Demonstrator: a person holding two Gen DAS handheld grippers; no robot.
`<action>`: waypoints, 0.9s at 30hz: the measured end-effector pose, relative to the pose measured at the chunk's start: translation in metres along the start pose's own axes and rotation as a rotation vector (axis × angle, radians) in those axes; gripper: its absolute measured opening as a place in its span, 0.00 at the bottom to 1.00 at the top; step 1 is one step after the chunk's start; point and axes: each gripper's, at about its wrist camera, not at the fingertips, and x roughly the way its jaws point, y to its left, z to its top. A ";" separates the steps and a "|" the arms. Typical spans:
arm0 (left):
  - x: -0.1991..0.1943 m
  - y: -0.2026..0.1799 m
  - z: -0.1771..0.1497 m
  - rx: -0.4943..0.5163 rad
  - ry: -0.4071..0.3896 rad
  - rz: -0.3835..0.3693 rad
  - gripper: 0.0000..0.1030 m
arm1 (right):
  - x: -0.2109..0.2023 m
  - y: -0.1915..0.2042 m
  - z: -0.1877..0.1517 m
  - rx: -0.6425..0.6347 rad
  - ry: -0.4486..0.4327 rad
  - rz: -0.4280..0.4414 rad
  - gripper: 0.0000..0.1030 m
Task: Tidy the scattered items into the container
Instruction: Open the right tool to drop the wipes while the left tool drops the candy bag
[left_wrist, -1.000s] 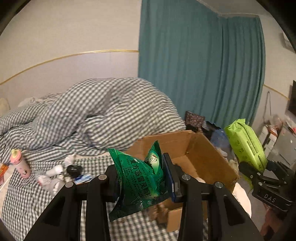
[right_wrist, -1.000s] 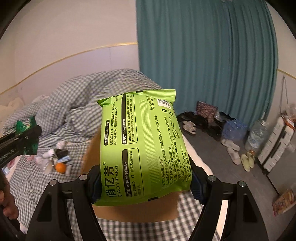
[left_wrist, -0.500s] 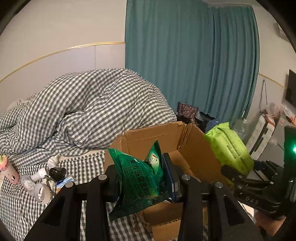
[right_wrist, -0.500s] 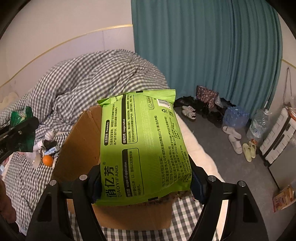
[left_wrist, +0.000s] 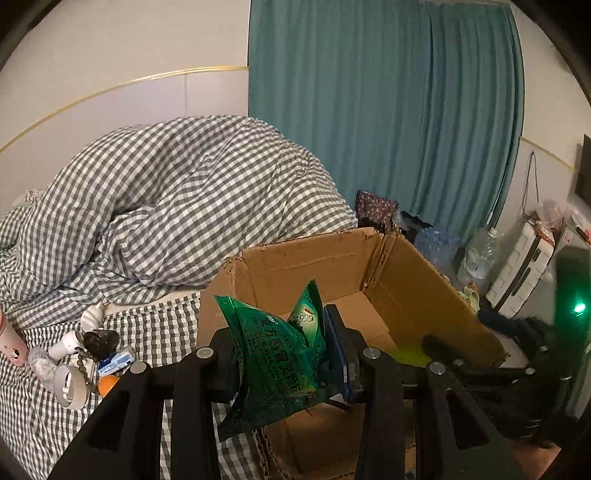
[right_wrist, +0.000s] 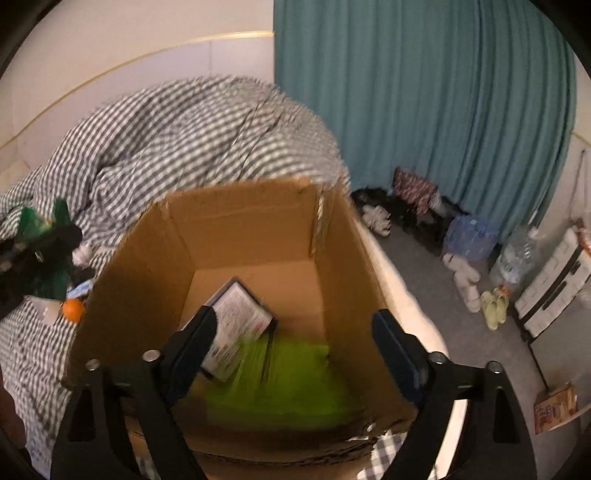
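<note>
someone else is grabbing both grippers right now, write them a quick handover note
Left gripper: shut on the dark green sachet pack, held over the near left corner of the cardboard box.
Right gripper: jaws opening, nothing between them, above the box.
Done: lime green wipes pack lies blurred in the box bottom beside a black-edged packet.
Left: drop the sachet pack in, then fetch the pile on the checked bedspread: orange ball, pink bottle, white and dark bits.
</note>
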 end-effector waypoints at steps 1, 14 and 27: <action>0.002 0.000 -0.001 0.000 0.003 -0.002 0.38 | -0.003 -0.002 0.002 0.001 -0.016 -0.013 0.86; 0.046 -0.025 -0.015 0.036 0.096 -0.046 0.39 | -0.009 -0.034 -0.002 0.074 -0.029 -0.019 0.89; 0.030 -0.021 -0.010 0.027 0.057 -0.030 1.00 | -0.015 -0.033 -0.003 0.082 -0.034 -0.011 0.89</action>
